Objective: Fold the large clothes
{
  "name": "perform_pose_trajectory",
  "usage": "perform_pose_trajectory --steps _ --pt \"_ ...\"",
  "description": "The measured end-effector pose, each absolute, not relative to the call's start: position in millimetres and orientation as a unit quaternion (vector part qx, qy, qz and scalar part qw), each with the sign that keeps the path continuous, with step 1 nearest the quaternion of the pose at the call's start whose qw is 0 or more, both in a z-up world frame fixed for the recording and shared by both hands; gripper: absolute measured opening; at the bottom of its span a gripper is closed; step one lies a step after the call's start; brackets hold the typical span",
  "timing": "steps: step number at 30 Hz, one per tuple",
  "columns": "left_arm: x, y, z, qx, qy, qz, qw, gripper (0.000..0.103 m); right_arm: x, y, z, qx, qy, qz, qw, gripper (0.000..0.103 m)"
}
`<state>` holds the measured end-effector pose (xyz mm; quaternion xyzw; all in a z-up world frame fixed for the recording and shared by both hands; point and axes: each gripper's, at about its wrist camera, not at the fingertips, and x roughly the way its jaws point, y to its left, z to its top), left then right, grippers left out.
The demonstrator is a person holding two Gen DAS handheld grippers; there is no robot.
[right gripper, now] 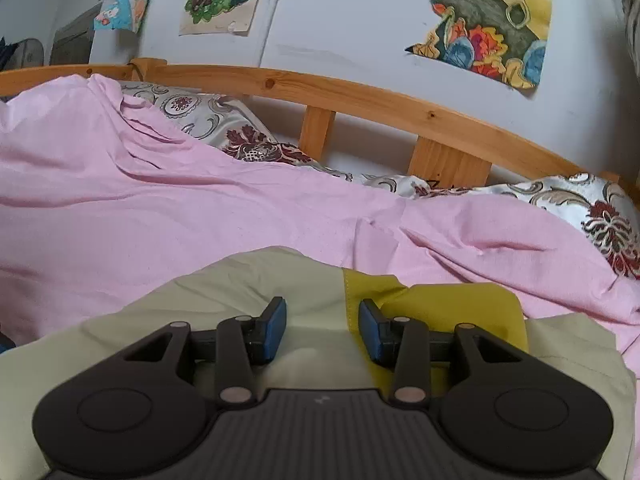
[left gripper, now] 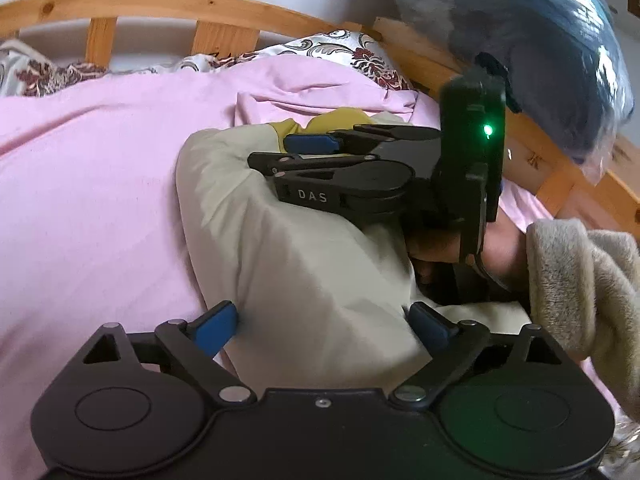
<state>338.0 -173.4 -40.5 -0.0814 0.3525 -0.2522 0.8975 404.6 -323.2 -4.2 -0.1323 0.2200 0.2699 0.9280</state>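
Note:
A pale cream garment [left gripper: 304, 264] with a mustard-yellow panel [right gripper: 448, 308] lies bunched on a pink bedsheet [left gripper: 100, 168]. My left gripper [left gripper: 324, 328] is open, its blue pads either side of the cream fabric, not pinching it. My right gripper [right gripper: 322, 330] is open just above the garment [right gripper: 248, 284], over the seam between cream and yellow. In the left wrist view the right gripper [left gripper: 280, 152] comes in from the right, resting on the garment's far end.
A wooden bed rail [right gripper: 360, 92] runs along the back. Floral pillows [right gripper: 224, 128] lie against it. A plastic-wrapped blue-grey bundle [left gripper: 540, 40] hangs at upper right. A beige fleece sleeve [left gripper: 580, 280] covers the person's arm. Posters [right gripper: 488, 16] hang on the wall.

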Motion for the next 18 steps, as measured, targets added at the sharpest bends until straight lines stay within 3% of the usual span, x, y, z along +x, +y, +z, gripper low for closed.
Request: perform_pose_trajectory --steps 6,9,18 --pt "319 -128 -29 -0.191 0.288 -0.237 0.908 0.096 391 -332 14 -0.130 0.241 0.255 0.927 0.047" --pt "334 -117 -35 -0.220 0.321 -0.204 0.898 0.089 376 -339 22 -0.139 0.252 0.234 0.928 0.050" --pt "351 -120 -64 -0.249 0.388 -0.219 0.860 0.092 319 -335 16 -0.208 0.230 0.198 0.930 0.051"
